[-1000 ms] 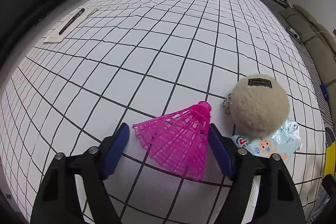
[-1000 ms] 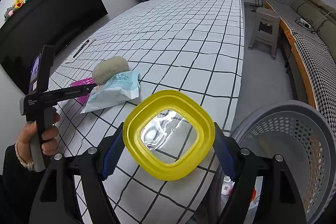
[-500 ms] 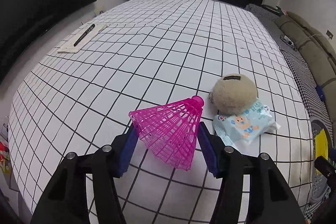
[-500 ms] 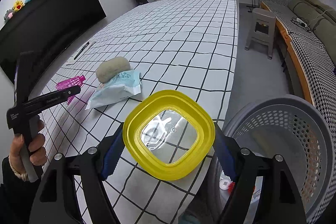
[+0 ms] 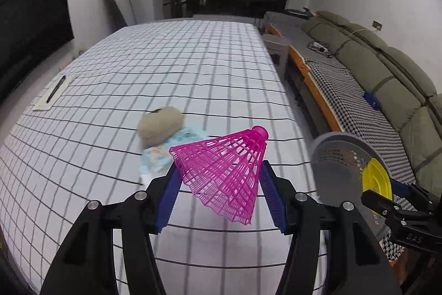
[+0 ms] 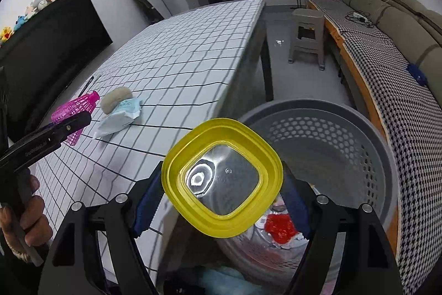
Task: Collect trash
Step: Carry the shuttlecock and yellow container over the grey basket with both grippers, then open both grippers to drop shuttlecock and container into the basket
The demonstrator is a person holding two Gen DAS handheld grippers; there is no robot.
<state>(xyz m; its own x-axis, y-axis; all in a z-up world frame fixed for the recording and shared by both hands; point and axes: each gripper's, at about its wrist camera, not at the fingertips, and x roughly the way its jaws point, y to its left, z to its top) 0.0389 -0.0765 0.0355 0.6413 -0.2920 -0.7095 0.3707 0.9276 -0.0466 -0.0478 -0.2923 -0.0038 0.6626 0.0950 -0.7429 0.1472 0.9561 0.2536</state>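
Observation:
My left gripper (image 5: 221, 190) is shut on a pink plastic shuttlecock (image 5: 223, 170) and holds it above the checked table (image 5: 165, 68); the shuttlecock also shows in the right wrist view (image 6: 73, 112). My right gripper (image 6: 221, 192) is shut on a yellow-rimmed clear lid (image 6: 222, 181) and holds it over the near rim of the grey perforated trash basket (image 6: 331, 145). The basket (image 5: 339, 165) stands beside the table's right edge and holds some trash. A blue-white wipes packet (image 6: 118, 115) lies on the table.
A beige plush ball (image 5: 160, 123) lies against the wipes packet (image 5: 163, 154). A pen on a paper (image 5: 52, 93) sits at the table's far left. A grey stool (image 6: 306, 38) and a sofa (image 6: 400, 26) stand to the right.
My left gripper closed on the shuttlecock, lifted it off the table and swung right toward the basket. My right gripper carried the lid from over the table to over the basket.

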